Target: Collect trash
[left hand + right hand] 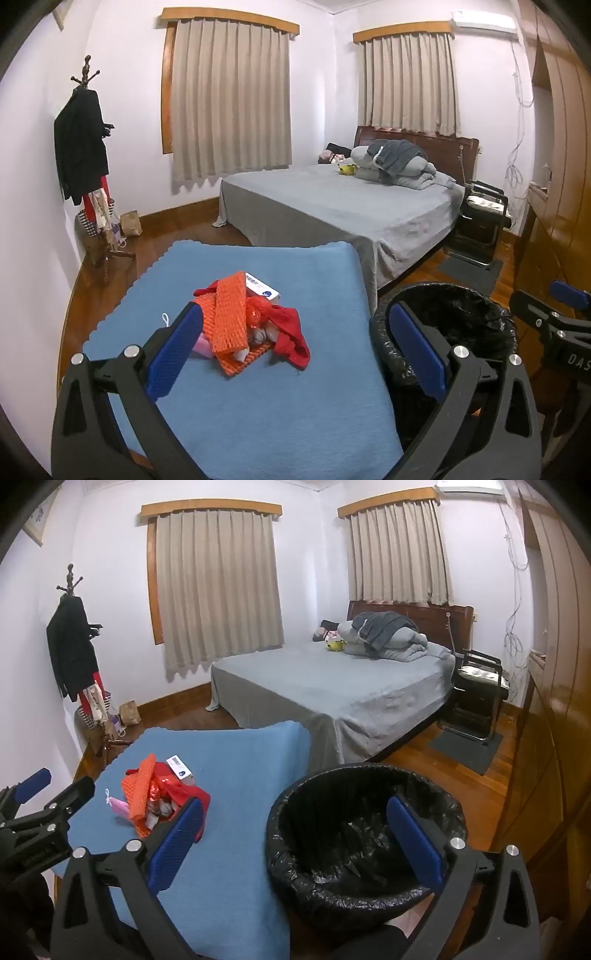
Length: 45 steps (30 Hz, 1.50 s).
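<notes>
A pile of trash lies on a blue-covered table (258, 406): orange foam netting (229, 317), red plastic wrap (291, 336), a white and blue box (262, 286) and a pink item (120, 806). The pile also shows in the right wrist view (155, 794). A bin with a black liner (365, 834) stands right of the table, seen also in the left wrist view (450, 317). My left gripper (295, 354) is open and empty, hovering just before the pile. My right gripper (295, 834) is open and empty above the bin's near rim.
A bed with a grey sheet (340, 206) stands behind the table. A coat stand with clothes (85, 155) is at the left wall, a black chair (480, 218) beside the bed, and wooden wardrobes (554, 701) on the right.
</notes>
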### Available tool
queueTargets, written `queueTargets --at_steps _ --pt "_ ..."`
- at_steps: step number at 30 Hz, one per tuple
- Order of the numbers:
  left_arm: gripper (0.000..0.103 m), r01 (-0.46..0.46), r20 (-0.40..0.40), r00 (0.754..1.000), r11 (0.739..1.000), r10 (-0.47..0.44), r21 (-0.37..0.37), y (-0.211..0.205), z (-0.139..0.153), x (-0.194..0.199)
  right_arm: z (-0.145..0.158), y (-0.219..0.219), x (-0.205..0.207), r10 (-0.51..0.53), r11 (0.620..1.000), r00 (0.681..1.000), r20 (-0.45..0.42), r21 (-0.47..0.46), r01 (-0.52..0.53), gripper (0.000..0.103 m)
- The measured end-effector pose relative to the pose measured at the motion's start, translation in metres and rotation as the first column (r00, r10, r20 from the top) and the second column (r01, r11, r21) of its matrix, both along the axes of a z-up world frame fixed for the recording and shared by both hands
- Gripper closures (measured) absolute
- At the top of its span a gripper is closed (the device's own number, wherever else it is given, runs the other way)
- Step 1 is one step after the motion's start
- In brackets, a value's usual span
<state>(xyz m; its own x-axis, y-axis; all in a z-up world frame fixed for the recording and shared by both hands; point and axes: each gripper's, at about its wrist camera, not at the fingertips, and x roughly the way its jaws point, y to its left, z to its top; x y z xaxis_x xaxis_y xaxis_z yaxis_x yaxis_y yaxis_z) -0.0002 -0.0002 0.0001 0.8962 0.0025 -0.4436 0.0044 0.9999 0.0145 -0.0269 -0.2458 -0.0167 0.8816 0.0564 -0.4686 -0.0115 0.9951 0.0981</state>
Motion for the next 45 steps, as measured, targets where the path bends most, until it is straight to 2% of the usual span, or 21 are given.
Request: queueTargets --at_steps 45 --pt "0.005 -0.005 -0.004 1.000 1.000 0.005 -0.007 0.010 0.000 0.000 0.000 0.003 0.001 0.000 1.000 1.000 0.001 -0.008 0.000 0.006"
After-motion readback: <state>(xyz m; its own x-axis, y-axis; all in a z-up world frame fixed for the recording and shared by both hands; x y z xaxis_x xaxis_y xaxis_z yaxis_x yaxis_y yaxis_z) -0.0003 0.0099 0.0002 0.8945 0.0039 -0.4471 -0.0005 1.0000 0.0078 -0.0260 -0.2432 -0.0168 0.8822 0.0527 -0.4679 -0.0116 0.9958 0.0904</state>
